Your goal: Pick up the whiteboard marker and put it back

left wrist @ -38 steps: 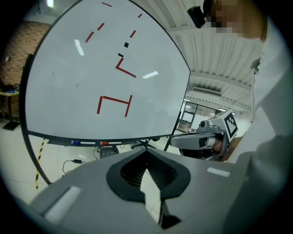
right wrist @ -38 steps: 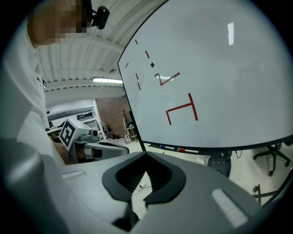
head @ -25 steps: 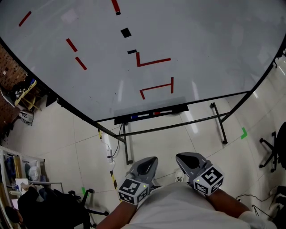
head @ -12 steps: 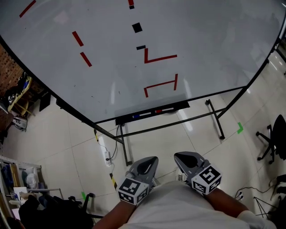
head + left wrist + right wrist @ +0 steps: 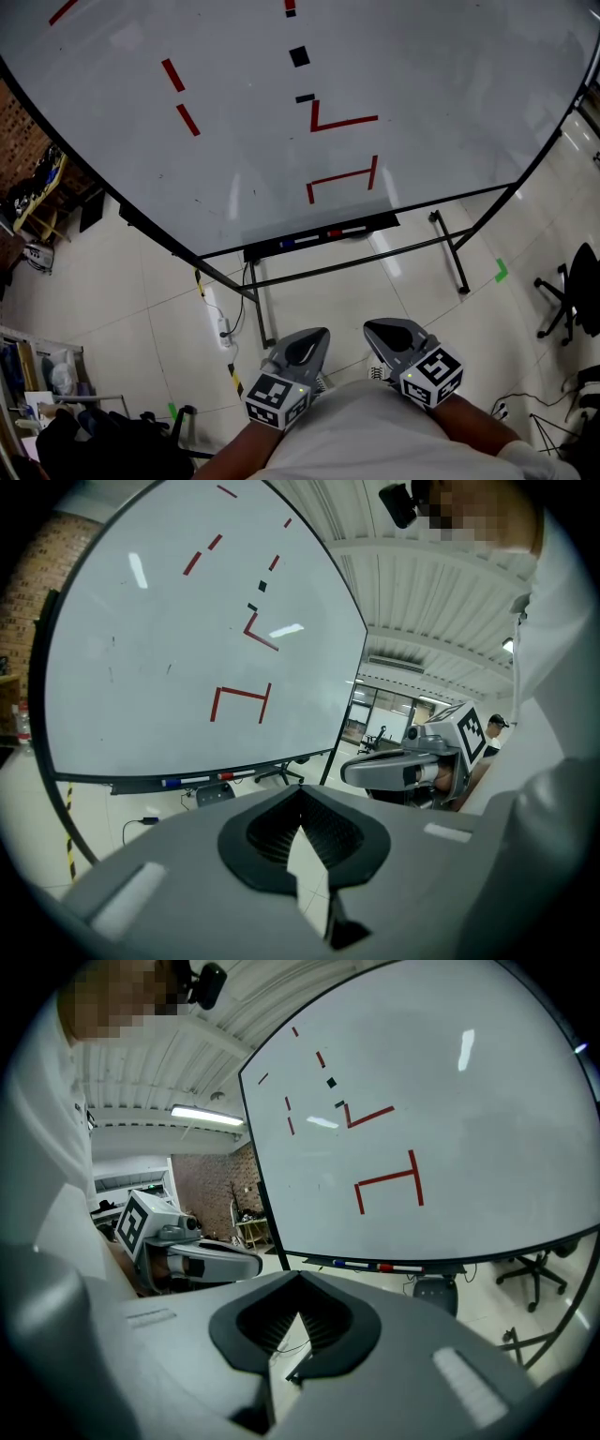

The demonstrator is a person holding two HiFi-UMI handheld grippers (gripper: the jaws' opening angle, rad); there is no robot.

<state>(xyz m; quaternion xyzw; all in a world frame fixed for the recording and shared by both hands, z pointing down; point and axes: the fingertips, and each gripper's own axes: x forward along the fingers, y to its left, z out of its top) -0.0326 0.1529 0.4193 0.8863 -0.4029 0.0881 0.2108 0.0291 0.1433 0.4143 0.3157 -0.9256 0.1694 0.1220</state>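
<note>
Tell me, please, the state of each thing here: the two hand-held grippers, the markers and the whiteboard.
Left hand-held gripper: shut, empty.
Right hand-held gripper: shut, empty.
Blue-ended marker: lying in the tray.
Red-ended marker: lying in the tray.
Whiteboard: upright, bearing red and black marks.

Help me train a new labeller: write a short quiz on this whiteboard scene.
1. True or false: the left gripper has a marker between its jaws.
2. Where do the blue-capped white marker and the red-capped white marker lie? A) on the floor B) on the black tray under the large white whiteboard C) on a chair
3. Fill in: the L-shaped mark on the whiteboard is coloured ____.
Key: 1 false, its jaws are together and empty, as are those of the right gripper; 2 B; 3 red.
</note>
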